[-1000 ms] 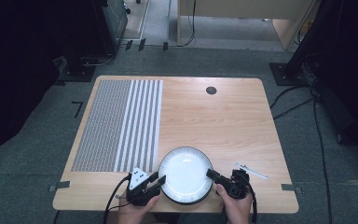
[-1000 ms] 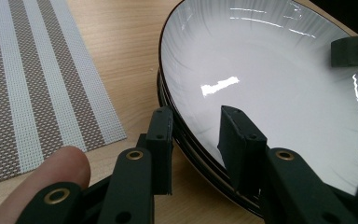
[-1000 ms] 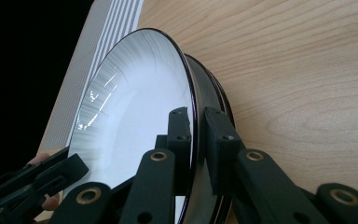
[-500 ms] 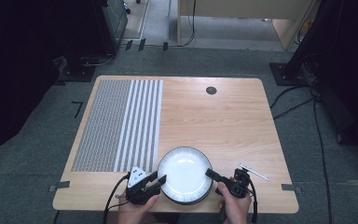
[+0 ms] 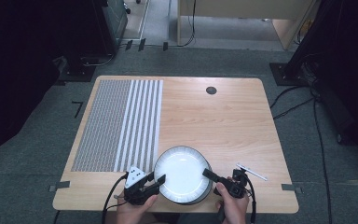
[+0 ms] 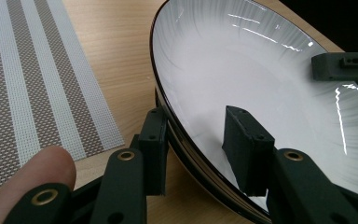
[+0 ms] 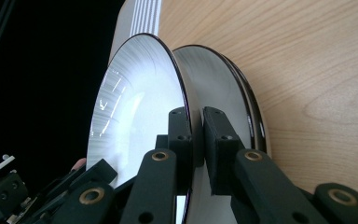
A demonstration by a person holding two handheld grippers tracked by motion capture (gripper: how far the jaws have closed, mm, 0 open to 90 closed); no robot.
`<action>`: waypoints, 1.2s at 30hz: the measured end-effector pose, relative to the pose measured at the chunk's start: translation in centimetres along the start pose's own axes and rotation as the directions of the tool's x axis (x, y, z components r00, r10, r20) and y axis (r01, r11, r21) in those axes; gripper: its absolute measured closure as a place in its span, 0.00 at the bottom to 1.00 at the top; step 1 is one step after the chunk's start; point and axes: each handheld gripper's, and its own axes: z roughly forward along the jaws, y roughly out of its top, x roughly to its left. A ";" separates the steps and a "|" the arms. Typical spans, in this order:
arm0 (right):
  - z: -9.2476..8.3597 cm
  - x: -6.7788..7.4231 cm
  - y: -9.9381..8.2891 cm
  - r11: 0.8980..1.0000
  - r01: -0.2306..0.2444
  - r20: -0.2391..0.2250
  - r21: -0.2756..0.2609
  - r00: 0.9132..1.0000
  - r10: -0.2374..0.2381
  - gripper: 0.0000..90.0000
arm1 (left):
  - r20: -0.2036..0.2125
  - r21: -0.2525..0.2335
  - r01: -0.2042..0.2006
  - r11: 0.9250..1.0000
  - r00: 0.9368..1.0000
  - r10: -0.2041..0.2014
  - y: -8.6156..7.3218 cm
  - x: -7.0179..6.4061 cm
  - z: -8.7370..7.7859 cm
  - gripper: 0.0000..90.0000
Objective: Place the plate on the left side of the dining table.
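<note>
A stack of white plates with dark rims [image 5: 182, 173] sits near the table's front edge. My left gripper [image 5: 160, 180] straddles the top plate's [image 6: 261, 70] left rim, one jaw under it and one inside. A gap shows at the inner pad, and these jaws have just been opening. My right gripper [image 5: 208, 174] is shut on the opposite rim. In the right gripper view its jaws [image 7: 196, 116] pinch the top plate [image 7: 135, 116], which is tilted up off the lower plate [image 7: 223, 88]. The right gripper [image 6: 349, 65] also shows across the plate in the left gripper view.
A grey and white striped placemat [image 5: 121, 123] covers the table's left part. A thin white strip [image 5: 251, 171] lies just right of my right hand. A dark round hole [image 5: 211, 90] is at the far side. Bare wood stretches beyond the plates.
</note>
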 end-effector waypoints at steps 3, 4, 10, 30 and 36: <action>-0.2 0.6 0.1 1.000 0.016 -0.001 -0.012 1.000 -0.016 0.92 | 0.000 -0.006 0.007 1.000 1.000 -0.007 0.3 0.0 -0.3 0.69; -0.2 0.6 0.1 1.000 0.016 -0.001 -0.012 1.000 -0.016 0.92 | -0.002 -0.008 0.009 1.000 1.000 -0.009 0.3 0.0 -0.3 0.69; 0.1 1.6 0.3 1.000 0.029 -0.004 -0.009 1.000 -0.029 0.92 | -0.011 -0.016 0.032 0.999 0.999 -0.032 1.0 0.4 -1.0 0.71; 4.2 7.1 3.1 0.998 0.058 -0.025 -0.013 0.998 -0.059 0.93 | -0.050 -0.086 0.100 0.991 0.993 -0.105 6.6 4.9 -3.1 0.78; 6.0 8.5 3.7 0.998 0.065 -0.019 -0.002 0.998 -0.065 0.93 | -0.055 -0.104 0.130 0.986 0.989 -0.136 7.1 6.6 -3.5 0.79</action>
